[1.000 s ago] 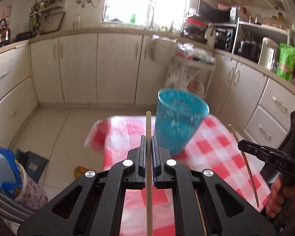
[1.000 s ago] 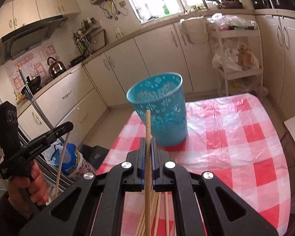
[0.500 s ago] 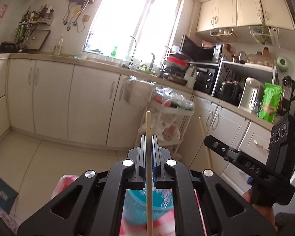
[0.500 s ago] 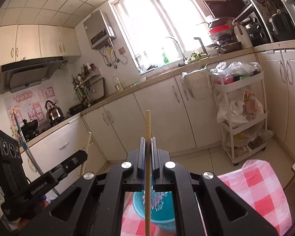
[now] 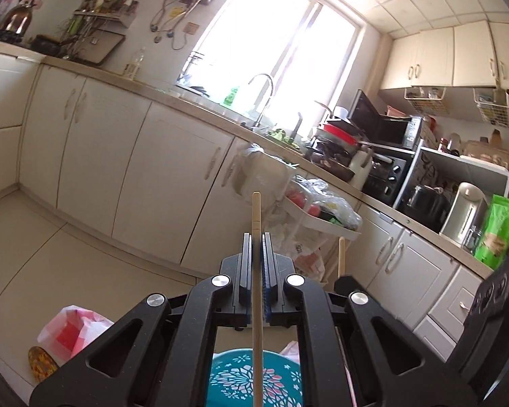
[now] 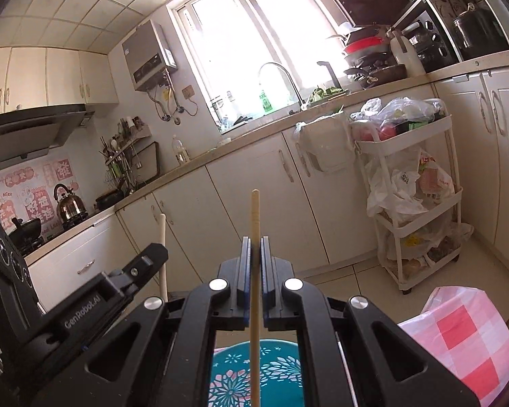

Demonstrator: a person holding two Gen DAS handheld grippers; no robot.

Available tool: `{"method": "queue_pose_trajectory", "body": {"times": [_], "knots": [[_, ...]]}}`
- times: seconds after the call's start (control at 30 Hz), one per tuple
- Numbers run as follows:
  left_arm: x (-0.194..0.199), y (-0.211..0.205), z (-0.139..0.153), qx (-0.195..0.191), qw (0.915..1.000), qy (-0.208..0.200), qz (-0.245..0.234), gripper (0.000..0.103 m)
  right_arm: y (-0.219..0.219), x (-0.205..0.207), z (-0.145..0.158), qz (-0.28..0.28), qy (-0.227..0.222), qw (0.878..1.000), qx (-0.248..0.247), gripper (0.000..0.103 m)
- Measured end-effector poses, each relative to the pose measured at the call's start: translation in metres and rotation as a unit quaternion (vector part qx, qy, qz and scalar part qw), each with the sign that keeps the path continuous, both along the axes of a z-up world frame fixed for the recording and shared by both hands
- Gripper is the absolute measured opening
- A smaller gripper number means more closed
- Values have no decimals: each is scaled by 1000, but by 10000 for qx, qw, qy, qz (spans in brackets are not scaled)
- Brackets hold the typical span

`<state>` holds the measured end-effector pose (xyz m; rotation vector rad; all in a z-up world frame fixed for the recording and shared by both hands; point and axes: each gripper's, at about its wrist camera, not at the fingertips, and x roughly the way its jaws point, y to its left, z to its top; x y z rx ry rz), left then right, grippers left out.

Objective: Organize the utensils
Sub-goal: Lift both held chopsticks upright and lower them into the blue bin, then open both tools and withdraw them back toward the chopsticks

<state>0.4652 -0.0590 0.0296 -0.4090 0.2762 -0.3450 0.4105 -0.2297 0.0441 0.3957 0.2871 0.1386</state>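
Observation:
My left gripper [image 5: 257, 237] is shut on a wooden chopstick [image 5: 256, 217] that stands upright between its pads. Below it, seen through the gripper frame, is the teal cup [image 5: 234, 380] with a flower cut-out pattern. My right gripper [image 6: 254, 240] is likewise shut on a second chopstick [image 6: 254, 217], over the same teal cup [image 6: 278, 369]. Each gripper shows in the other's view: the right one [image 5: 342, 279] close beside the left with its chopstick tip up, the left one [image 6: 157, 252] at the lower left.
The red-and-white checked tablecloth [image 6: 465, 335] shows at its corner, also low left in the left wrist view [image 5: 68, 332]. Beyond are cream kitchen cabinets [image 5: 135, 169], a white trolley with bags [image 6: 417, 203], the sink and window, and a tiled floor [image 5: 34, 254].
Both grippers have risen and tilted up with their chopsticks. The teal cup, first ahead on the table, now lies beneath them. The two grippers have drawn closer together.

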Motion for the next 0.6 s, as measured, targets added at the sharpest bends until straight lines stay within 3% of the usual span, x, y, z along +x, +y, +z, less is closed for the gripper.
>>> {"method": "queue_pose_trajectory", "body": {"times": [0.23,0.6], "knots": [[-3,-4,-8,294,9995,-14,133,5,3,-1,-26,75,235,9996,-102,6],[-8,-6,-33,810,9935,797,-32,5,1,-22,-32,233,581,9980,-107,8]]}}
